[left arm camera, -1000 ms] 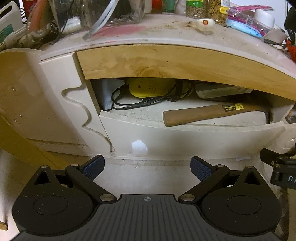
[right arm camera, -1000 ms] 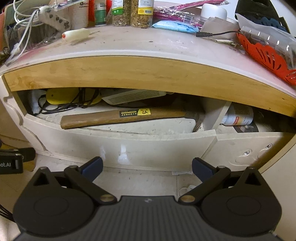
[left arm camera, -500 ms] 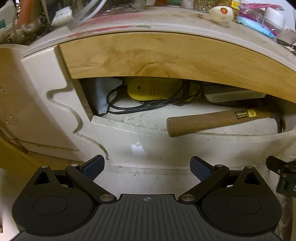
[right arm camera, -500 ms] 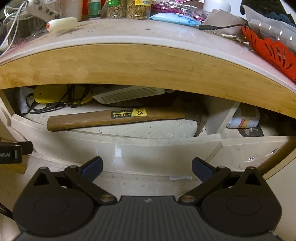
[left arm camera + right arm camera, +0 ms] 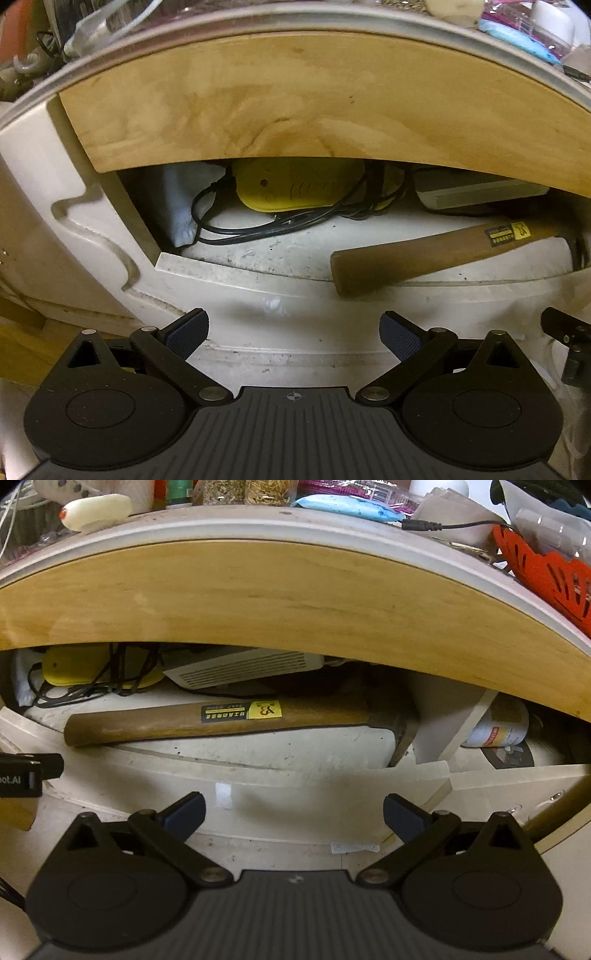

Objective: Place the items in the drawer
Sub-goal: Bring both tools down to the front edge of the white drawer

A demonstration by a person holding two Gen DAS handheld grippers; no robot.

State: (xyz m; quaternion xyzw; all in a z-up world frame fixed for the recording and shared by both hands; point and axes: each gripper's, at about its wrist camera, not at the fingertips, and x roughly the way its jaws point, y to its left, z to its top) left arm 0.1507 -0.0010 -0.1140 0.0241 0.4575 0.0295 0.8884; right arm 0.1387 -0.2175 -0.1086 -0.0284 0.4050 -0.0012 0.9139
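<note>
A white drawer (image 5: pixel 258 295) (image 5: pixel 295 775) stands pulled out under a wooden front panel (image 5: pixel 295 103). Inside lies a hammer (image 5: pixel 424 251) (image 5: pixel 221 720) with a wooden handle, a yellow device (image 5: pixel 295 184) (image 5: pixel 77 664) with black cord, and a flat white box (image 5: pixel 480 192) (image 5: pixel 243 668). My left gripper (image 5: pixel 294 332) is open and empty, close to the drawer's front on its left half. My right gripper (image 5: pixel 294 812) is open and empty too, close to the front on the right half. Each gripper's edge shows in the other's view.
The desktop above is crowded: a white oval item (image 5: pixel 96 511), jars (image 5: pixel 258 489), a blue pouch (image 5: pixel 351 507), a black plug and cord (image 5: pixel 424 526), an orange basket (image 5: pixel 546 572). A neighbouring compartment at the right holds a white bottle (image 5: pixel 498 727). A carved white panel (image 5: pixel 74 229) flanks the drawer's left.
Both grippers have come closer to the drawer front, so the drawer and wooden panel fill more of each view. Both stay open and empty. The drawer's contents have not moved.
</note>
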